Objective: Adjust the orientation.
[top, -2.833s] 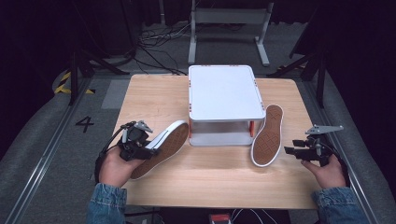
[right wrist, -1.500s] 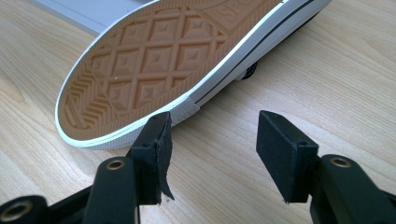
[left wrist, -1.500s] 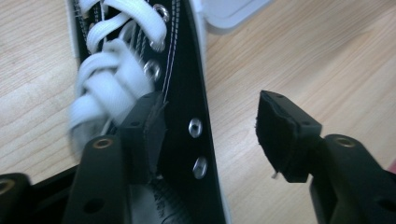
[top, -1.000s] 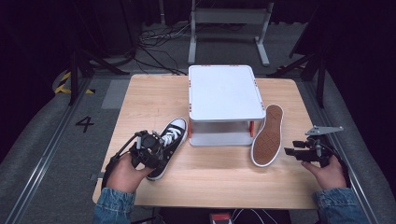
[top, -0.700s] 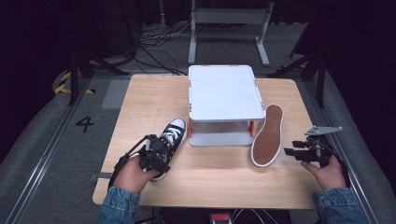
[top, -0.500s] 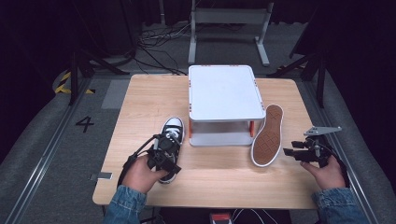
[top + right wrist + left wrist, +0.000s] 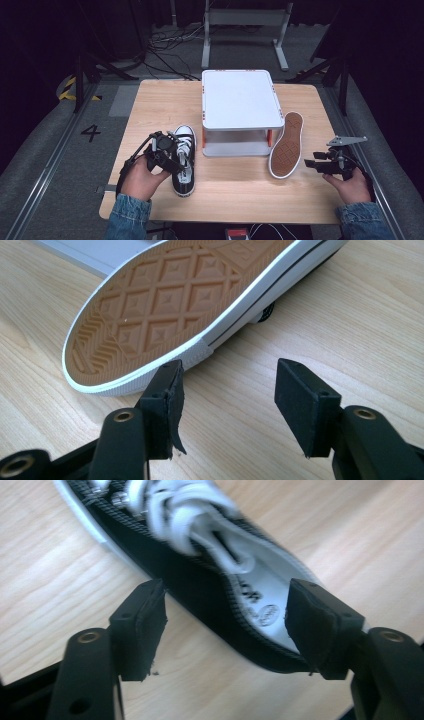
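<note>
Since the earlier pictures, the left shoe point(image 7: 183, 160) has been turned from lying on its side to standing upright on its sole, at the near left of the white stand point(image 7: 241, 100), and the left gripper point(image 7: 176, 161) has just been opening its fingers point(image 7: 141, 625) around the heel. In the left gripper view the two black pads are standing apart on either side of the shoe's heel, no longer pressing on it, with the white laces and printed insole showing beyond them.

The right gripper point(image 7: 311, 163) is resting at the near right of the wooden surface point(image 7: 150, 100), its fingers point(image 7: 165, 400) open and holding nothing. They are pointing at the second shoe point(image 7: 286, 145), which is lying on its side, brown sole facing out, just right of the stand.

Judging by this, the left shoe is being released after being set upright. The next move probably calls for the right gripper to close on the tipped shoe and stand it up likewise.
</note>
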`<state>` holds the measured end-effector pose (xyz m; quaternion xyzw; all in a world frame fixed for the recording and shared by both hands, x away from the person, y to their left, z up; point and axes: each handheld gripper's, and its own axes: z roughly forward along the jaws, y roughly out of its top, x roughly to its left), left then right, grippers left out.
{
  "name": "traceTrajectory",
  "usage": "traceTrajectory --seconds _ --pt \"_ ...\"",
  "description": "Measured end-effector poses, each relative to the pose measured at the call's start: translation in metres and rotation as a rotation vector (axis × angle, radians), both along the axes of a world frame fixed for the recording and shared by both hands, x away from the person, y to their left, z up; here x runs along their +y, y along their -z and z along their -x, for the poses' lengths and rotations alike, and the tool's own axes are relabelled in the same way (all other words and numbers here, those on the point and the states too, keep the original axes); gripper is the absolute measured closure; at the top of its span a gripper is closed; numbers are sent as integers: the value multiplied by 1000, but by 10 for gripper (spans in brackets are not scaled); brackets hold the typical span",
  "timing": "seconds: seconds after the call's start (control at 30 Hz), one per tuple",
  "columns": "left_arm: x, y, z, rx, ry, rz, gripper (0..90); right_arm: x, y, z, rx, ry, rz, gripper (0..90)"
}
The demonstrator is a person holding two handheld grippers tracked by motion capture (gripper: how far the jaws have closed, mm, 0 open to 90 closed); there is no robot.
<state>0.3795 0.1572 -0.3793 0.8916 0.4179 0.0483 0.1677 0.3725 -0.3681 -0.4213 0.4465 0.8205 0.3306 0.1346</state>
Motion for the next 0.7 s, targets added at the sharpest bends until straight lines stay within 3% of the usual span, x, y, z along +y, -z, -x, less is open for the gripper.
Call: traceTrajectory --seconds 0.1,0.17,0.27,0.33,0.37,0.43,0.5,0.6,0.7 --pt "-1 6 -8 -21 -5 -13 313 -2 0 2 9 14 -3 465" --pt "-3 12 -16 -38 5 -40 359 -4 1 4 9 20 -2 465" --pt "-3 18 -26 -4 48 6 364 -6 1 7 8 28 -2 465" --pt "-4 19 -30 0 60 2 316 -9 1 9 12 36 -6 464" --pt "-5 19 -34 -1 97 -4 311 -11 2 10 11 39 -6 465" --pt "-8 19 -34 -7 104 -20 298 -12 2 11 14 45 -8 465" --pt "-10 19 -34 -16 108 -25 345 -13 2 11 11 45 -8 465" --pt "-26 23 -30 -66 150 -118 322 -13 2 11 14 45 -9 464" --pt "-27 26 -34 -98 157 -149 309 -12 3 10 16 43 -9 463"
